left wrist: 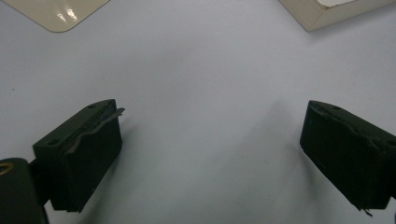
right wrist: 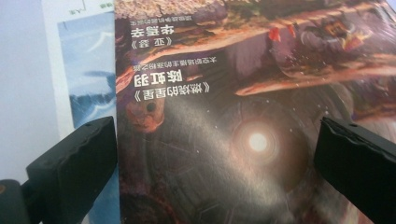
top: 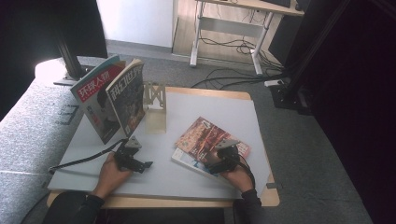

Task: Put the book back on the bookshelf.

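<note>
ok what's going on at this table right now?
A person holds a claw in each hand over a grey table mat. The right claw, jaws open, hovers at the near edge of a dark red-orange magazine lying on a pale blue-white one. The left claw is open over bare mat. Two more magazines lean upright against a cream metal bookend.
</note>
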`<state>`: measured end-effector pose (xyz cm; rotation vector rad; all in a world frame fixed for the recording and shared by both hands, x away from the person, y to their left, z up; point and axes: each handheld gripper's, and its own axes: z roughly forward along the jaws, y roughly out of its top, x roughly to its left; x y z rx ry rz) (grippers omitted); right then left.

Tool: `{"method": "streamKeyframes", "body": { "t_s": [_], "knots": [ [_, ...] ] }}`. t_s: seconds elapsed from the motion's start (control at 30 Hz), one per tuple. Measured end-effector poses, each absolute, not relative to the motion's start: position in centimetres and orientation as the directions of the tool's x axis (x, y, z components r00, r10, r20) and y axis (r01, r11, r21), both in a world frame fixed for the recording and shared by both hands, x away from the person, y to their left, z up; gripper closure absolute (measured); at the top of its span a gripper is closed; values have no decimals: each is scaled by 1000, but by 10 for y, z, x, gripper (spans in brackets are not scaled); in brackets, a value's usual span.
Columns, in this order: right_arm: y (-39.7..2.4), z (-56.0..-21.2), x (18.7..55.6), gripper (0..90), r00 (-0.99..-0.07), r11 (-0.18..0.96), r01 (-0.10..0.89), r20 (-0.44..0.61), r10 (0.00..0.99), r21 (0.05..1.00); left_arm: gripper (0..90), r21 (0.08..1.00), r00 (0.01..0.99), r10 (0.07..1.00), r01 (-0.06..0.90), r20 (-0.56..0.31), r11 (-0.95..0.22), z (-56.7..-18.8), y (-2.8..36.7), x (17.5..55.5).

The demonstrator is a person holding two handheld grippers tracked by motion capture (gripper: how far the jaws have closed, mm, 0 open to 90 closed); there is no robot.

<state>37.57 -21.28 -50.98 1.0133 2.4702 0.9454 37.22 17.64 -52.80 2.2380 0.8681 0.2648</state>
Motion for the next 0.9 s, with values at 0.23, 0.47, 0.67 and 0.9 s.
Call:
{"method": "streamKeyframes", "body": {
  "t_s": [0.23,0.47,0.67,0.9],
  "knots": [
    [-215,-502,376,33,-727,524,513,19,686,680,53,685,752,656,509,-60,-521,-528,176,372],
    [-221,-494,397,2,-697,501,512,-4,718,698,53,684,752,656,510,-60,-521,-528,176,372],
    [-217,-497,429,0,-679,492,533,1,734,688,53,684,752,656,510,-61,-521,-528,176,372],
    [-208,-503,462,0,-676,490,547,14,737,679,53,684,752,656,510,-61,-522,-528,176,372]
  ]
}}
